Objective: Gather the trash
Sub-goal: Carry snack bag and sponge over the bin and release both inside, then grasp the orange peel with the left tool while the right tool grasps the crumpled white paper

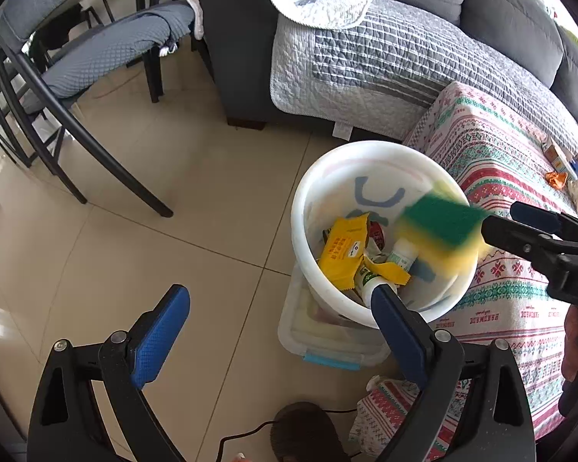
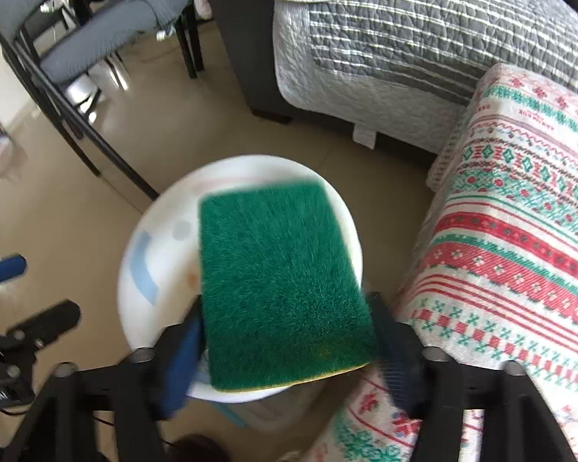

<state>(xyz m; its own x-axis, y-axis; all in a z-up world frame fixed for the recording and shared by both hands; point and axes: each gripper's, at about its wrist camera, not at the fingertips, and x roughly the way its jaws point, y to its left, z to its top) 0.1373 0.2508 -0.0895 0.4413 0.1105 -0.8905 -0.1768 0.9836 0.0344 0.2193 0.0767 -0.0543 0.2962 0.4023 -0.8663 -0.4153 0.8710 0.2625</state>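
Observation:
A green-and-yellow sponge hangs blurred over the mouth of the white bucket, just off the tips of my right gripper. In the right wrist view the sponge lies green face up between the spread fingers of the right gripper; the pads do not seem to press it. The bucket holds a yellow packet, a white bottle and other wrappers. My left gripper stands wide open and empty at the bucket's near rim.
The bucket stands on a clear plastic box. To its right is a table with a patterned cloth, with an orange wrapper and a small carton on it. A quilted sofa and a chair stand behind.

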